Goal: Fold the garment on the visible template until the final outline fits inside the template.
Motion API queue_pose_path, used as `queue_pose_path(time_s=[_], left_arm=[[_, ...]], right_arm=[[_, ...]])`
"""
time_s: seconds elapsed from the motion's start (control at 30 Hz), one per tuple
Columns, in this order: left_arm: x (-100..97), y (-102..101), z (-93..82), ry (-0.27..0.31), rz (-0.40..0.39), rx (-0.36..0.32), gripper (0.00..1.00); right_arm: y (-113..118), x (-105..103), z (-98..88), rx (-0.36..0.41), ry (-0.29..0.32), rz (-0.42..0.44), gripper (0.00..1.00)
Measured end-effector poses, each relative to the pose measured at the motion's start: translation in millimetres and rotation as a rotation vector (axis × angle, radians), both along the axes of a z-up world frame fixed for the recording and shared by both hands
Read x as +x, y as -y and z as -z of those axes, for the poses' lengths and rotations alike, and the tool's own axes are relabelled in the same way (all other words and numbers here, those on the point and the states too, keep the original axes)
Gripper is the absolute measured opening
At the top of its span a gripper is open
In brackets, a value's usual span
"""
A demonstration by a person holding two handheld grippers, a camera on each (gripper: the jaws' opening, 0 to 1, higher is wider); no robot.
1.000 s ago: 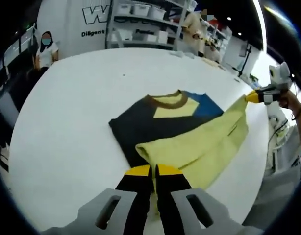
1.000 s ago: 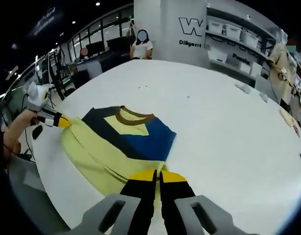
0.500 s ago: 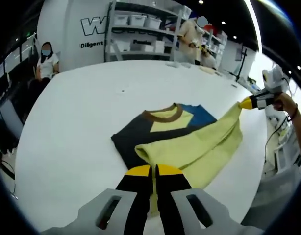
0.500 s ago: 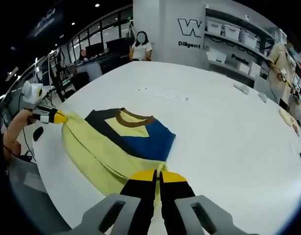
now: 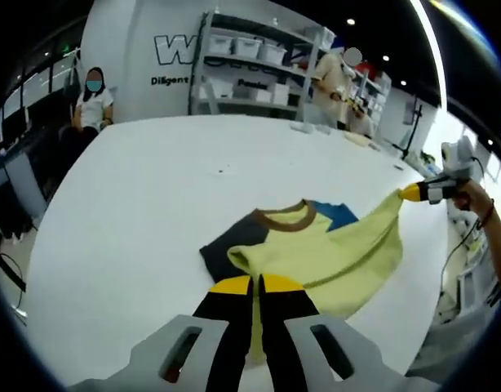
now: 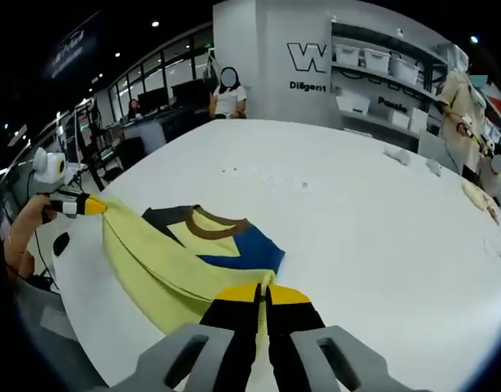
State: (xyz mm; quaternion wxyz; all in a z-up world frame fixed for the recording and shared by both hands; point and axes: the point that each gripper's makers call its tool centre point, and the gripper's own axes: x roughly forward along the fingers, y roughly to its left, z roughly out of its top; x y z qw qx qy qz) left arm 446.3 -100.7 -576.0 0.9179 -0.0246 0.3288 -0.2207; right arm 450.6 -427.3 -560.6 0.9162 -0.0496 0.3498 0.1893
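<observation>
White worktop [image 5: 136,204] ahead: your left gripper [image 5: 256,284] and right gripper [image 6: 262,294] clamp the T-shirt's [image 5: 316,245] yellow hem, collar lying beyond.

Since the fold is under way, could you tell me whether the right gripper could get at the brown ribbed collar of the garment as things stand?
Probably not yet: the right gripper is shut on the yellow hem, though nothing covers the brown collar.

Left claw [image 5: 255,283] yellow-tipped black jaws, grey slotted body, right claw [image 6: 262,292] alike
</observation>
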Motion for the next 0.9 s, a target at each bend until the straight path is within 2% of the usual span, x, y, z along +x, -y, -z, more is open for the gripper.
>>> queue_pose_path(time_s=[0.13,0.33,0.57,0.9], left_arm=[[7.5,-5,1.7,0.009,-0.031,0.005,0.00],[21.7,-13,6.6,0.008,-0.090,-0.030,0.00],[40.2,-22,23.3,-0.001,-0.140,-0.059,0.00],[49.7,-22,54.5,-0.058,-0.158,-0.069,0.00]], right_arm=[[3,10,2.0,-0.005,0.005,0.012,0.00],[2,30,10.2,0.047,0.015,0.039,0.00],[1,49,31.5,0.079,-0.013,0.063,0.00],[3,62,60.9,0.101,-0.075,0.116,0.00]])
